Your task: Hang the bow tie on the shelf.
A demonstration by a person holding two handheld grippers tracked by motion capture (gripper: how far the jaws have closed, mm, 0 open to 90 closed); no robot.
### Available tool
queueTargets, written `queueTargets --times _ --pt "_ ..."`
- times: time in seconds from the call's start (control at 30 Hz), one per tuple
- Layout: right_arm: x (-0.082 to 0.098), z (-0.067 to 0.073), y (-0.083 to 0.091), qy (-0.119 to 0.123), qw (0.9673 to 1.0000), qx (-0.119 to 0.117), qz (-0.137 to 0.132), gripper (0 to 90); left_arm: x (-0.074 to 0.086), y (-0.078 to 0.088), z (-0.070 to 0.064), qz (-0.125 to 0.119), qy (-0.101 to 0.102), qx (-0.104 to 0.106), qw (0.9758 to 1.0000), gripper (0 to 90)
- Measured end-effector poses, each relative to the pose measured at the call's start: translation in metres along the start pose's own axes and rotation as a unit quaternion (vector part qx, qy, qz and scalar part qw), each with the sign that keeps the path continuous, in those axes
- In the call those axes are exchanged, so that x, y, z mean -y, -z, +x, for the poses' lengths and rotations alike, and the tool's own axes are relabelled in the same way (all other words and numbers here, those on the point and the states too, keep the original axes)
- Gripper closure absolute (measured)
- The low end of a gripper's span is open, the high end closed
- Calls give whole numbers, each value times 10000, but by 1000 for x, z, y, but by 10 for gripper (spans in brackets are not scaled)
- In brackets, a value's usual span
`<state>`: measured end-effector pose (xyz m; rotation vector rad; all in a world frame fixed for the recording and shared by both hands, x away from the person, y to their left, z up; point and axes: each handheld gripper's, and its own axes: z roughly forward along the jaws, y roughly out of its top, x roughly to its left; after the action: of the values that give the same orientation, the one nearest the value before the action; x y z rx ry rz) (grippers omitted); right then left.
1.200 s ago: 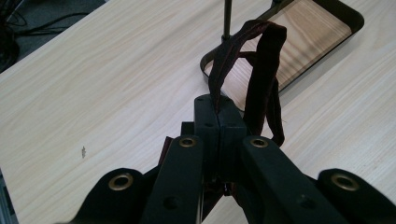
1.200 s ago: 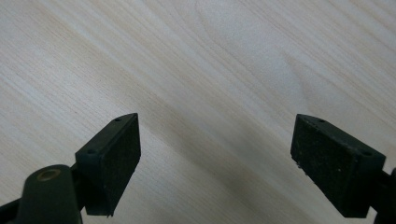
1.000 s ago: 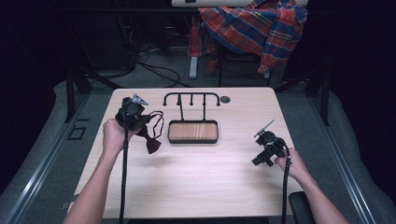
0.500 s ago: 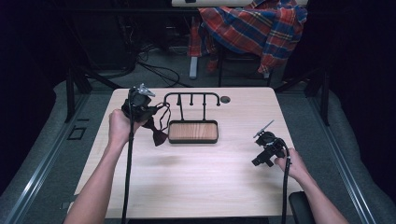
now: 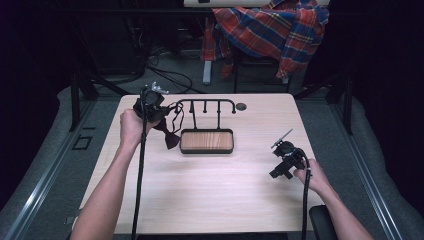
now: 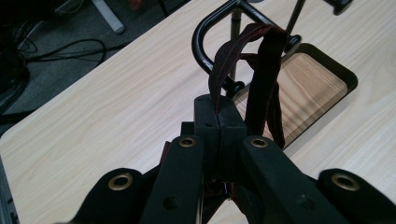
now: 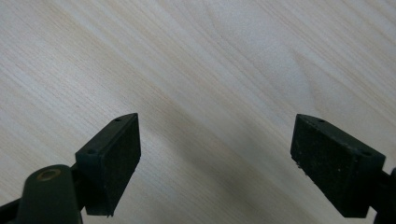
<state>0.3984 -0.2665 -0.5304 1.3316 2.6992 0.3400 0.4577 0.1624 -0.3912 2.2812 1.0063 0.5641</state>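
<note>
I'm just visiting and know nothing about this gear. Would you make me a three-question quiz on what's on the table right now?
1. True or false: the left claw is open and holds nothing.
2. What does the dark strap loop over? A) the black rack B) the plaid cloth C) the right claw
3. Fill in: the right claw hangs open over the bare ____.

Key: 1 false, it is shut on the strap. 2 A. 3 table.
</note>
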Motion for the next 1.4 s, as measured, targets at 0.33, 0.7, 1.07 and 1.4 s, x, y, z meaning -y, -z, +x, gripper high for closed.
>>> queueTargets --times 0.33,0.7,1.07,1.4 --pt "0 -1 1 35 10000 -4 34 159 -1 -19 4 148 78 -180 9997 893" --pt "0 0 1 44 10000 2 53 159 -2 -29 2 205 63 -307 9993 892" --pt "-1 0 1 98 9999 6 129 159 -2 -40 1 261 70 -449 9986 891" --pt "0 0 0 69 10000 -10 69 159 4 -53 1 308 167 -410 9985 888"
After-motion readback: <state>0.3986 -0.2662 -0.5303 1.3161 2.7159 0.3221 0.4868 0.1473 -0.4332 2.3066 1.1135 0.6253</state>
